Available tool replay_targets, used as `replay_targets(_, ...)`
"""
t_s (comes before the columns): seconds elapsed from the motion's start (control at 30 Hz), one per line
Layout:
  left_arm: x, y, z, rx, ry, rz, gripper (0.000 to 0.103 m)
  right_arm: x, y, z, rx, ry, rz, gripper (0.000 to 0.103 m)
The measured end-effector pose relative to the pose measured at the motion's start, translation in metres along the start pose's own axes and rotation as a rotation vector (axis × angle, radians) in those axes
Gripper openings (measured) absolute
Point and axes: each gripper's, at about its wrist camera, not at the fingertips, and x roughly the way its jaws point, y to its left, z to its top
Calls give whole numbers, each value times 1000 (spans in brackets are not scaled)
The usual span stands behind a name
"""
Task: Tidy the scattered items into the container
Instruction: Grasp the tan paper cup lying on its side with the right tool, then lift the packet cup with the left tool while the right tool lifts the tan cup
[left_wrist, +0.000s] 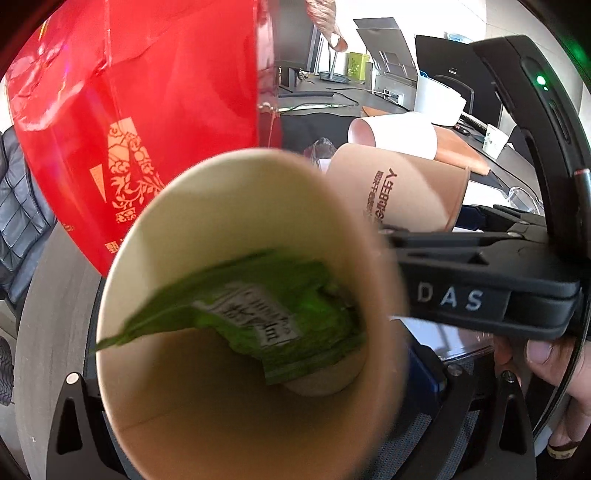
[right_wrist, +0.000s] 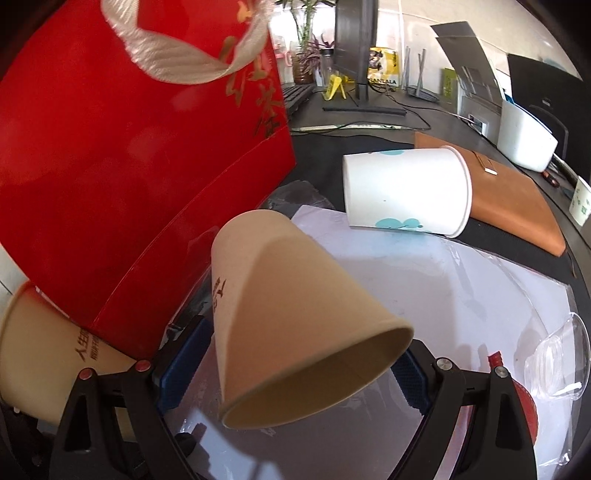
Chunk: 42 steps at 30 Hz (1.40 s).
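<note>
red gift bag, gold chinese lettering, stands left. right gripper, marked "das", jaws wide, clamps a kraft paper cup lying between them. left gripper clamps another kraft cup holding a green packet; its label is unreadable.

beyond my clutter i see a brown notebook lying flat on the dark desk, a white tub behind it, a monitor stand, a keyboard and potted plants at the back.
</note>
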Motion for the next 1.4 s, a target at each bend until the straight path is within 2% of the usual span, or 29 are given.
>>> replay_targets(0.07, -3, -1, 0, -2, -17, 13, 103, -2, 0, -1, -6, -3, 13, 93)
replay_targets(0.1, -7, -1, 0, -5, -43, 27, 103, -3, -2, -1, -2, -8, 20, 90)
replay_targets(0.13, -12, -1, 0, -5, -70, 36, 103, -5, -4, -2, 7, -16, 25, 82)
replay_targets(0.27, -30, -4, -6, 20, -157, 38, 102, -12, -13, -4, 50, -54, 57, 81)
replay_targets(0.33, -33, -4, -8, 31, -166, 34, 93, -15, -11, -4, 51, -76, 62, 80)
replay_targets(0.37, -33, -4, -8, 33, -164, 29, 74, -18, -9, -5, 46, -86, 65, 80)
replay_targets(0.4, -33, -4, -8, 32, -163, 21, 69, -21, -7, -7, 40, -98, 66, 80)
replay_targets(0.5, -33, -4, -7, 31, -165, 21, 69, -29, -6, -6, 30, -143, 69, 75)
replay_targets(0.53, -34, -3, -7, 32, -165, 21, 69, -32, -5, -7, 31, -157, 69, 62)
replay_targets(0.63, -32, -6, -6, 33, -165, 25, 69, -37, -7, -8, 48, -190, 66, 64)
replay_targets(0.97, -38, 0, -9, 33, -173, 28, 69, -41, -12, -7, 77, -220, 60, 64)
replay_targets(1.4, -54, 1, -13, 35, -241, 35, 69, -44, -17, -9, 94, -239, 74, 64)
